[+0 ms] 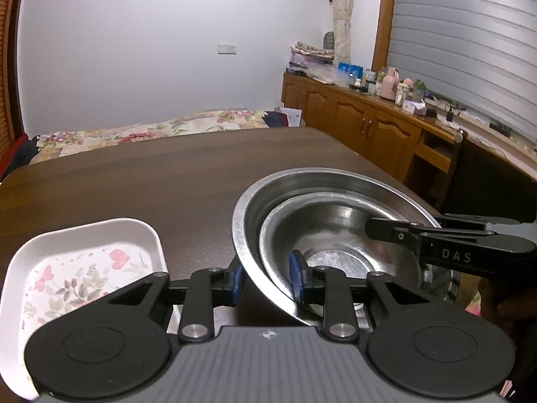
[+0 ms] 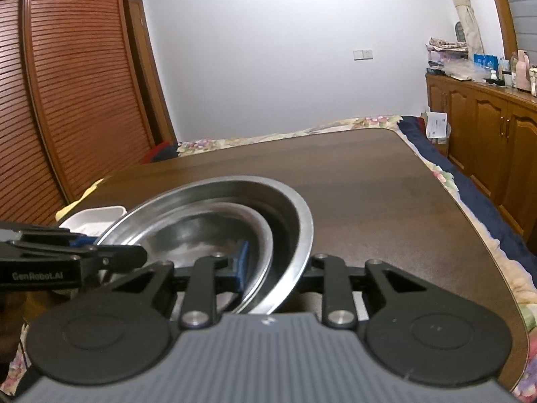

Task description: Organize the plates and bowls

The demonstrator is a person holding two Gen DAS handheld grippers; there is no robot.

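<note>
Left gripper [image 1: 266, 280] and right gripper [image 2: 273, 265] each pinching rims of nested steel bowls [image 1: 335, 215] on table [image 1: 134, 181]. Judging: two-handed lift starting; next move needs level, synchronized raise.

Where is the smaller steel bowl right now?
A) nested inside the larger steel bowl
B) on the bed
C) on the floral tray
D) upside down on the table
A: the smaller steel bowl sits inside the larger steel bowl, while the floral tray beside them holds nothing.
</note>
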